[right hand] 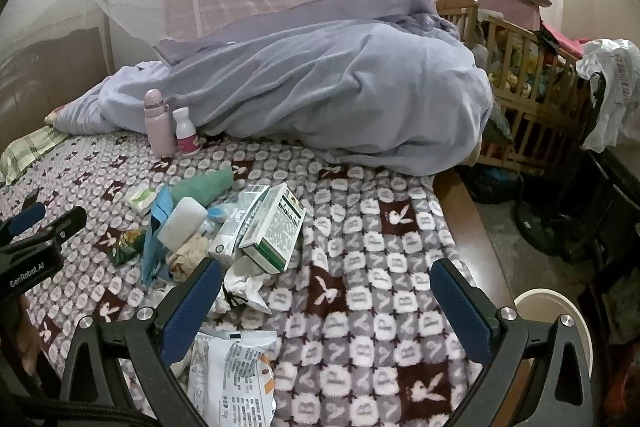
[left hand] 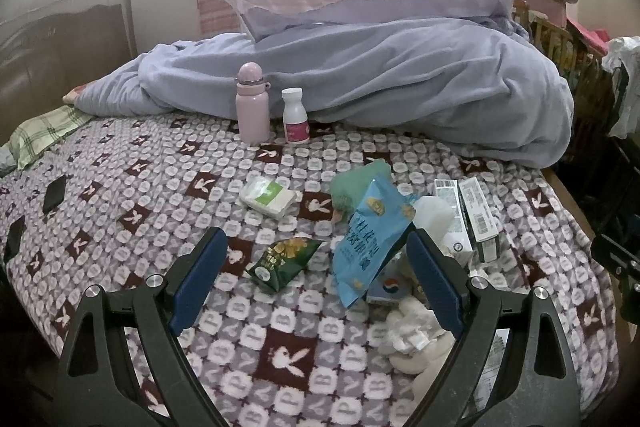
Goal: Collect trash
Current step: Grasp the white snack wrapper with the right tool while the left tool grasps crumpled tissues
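The left tool (left hand: 316, 259) has its two blue-padded fingers (left hand: 198, 279) spread wide, nothing between them, pointing forward and slightly down. The right tool (right hand: 328, 291) is likewise spread wide and empty, its blue pads (right hand: 460, 303) well apart. In the right wrist view the left tool shows at the left edge, seen from the side, level with the right one and just beside it.

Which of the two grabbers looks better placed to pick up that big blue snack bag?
Left. The open left gripper faces the blue snack bag almost between its fingers; the right gripper points at bare blanket.
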`<state>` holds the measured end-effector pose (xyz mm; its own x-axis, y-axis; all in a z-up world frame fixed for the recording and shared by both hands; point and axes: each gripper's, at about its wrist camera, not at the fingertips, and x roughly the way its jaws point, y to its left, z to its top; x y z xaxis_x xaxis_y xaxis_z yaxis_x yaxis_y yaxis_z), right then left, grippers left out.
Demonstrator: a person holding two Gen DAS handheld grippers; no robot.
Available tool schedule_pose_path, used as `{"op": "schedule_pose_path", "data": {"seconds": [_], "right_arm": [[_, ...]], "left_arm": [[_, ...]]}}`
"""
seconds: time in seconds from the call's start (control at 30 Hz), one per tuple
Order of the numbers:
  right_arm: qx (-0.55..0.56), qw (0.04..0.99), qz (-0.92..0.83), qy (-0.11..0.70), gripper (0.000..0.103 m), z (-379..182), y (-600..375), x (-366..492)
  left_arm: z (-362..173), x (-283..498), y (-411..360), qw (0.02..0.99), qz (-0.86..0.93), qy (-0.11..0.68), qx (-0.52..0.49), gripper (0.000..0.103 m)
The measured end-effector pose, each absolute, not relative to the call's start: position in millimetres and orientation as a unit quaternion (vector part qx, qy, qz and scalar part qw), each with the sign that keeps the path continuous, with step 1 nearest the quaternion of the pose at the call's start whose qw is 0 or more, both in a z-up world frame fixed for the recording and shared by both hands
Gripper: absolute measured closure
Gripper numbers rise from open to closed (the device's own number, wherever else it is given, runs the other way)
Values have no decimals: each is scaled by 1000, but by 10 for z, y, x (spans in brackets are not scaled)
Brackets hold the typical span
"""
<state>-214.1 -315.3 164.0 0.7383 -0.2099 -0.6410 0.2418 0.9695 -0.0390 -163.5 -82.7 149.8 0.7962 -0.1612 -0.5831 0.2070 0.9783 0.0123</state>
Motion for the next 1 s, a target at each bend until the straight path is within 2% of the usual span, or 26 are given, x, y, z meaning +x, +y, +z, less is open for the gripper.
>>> {"op": "schedule_pose_path", "data": {"seconds": [0.37,0.53,0.77,0.8,0.83,0.9,0.93,1.0], "right_arm": [[40,907,-33,417,0,1326,-3023,-2233],[40,884,18,465,16,1044,-2856,-2230],[75,849,57,520,18,628,-2723,-2170],[75,847,57,523,22,580,-2712,-2166],[72,848,53,523,39,558,-2706,-2168],[78,856,54,509,48,580,-2728,-2192],[85,856,61,506,56,593,-2739,-2192],[87,857,64,504,60,645,-2765,-2194]], "left_arm": [[1289,-1647,-774,930,-125,340,61,12],[1144,-1658,-742,915,-142,372,68,12],[1019,-1700,-765,888,-178,418,70,12],[1004,-1700,-775,883,-186,426,64,12],[991,-1704,-785,878,-195,434,56,12],[967,-1715,-834,869,-210,447,47,12],[953,-1725,-874,864,-217,451,45,12],[926,-1749,-982,858,-228,457,48,12]]}}
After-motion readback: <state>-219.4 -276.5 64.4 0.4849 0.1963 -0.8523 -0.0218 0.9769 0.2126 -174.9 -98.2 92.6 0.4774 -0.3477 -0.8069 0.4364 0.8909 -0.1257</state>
